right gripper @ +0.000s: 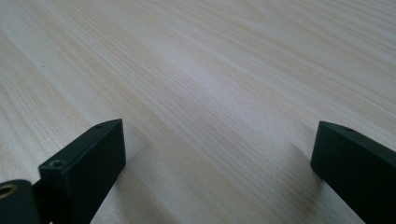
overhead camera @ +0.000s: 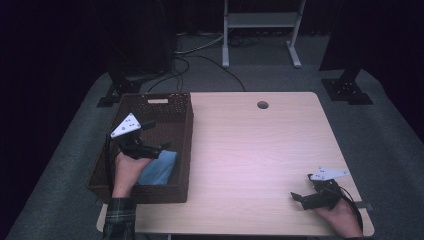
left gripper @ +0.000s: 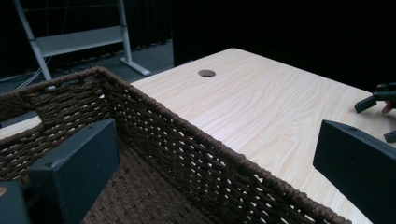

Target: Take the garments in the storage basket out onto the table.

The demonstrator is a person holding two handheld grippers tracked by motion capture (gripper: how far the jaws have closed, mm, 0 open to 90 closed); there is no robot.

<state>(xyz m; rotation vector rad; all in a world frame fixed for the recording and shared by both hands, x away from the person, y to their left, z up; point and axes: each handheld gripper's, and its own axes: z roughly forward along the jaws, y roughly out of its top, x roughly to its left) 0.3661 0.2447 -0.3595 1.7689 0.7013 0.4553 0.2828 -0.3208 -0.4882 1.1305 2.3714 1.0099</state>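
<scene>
A brown woven basket stands at the table's left side, with a light blue cloth lying in its near right corner. My left gripper hovers over the basket, just above the cloth, open and holding nothing. In the left gripper view the gripper straddles the basket wall, one jaw inside and one over the table. My right gripper rests low at the table's front right, open. In its own view the right gripper has bare wood between its jaws.
A round cable hole sits near the table's far edge. Behind the table a white metal stand and loose cables lie on the grey floor. Black table feet stand at both far corners.
</scene>
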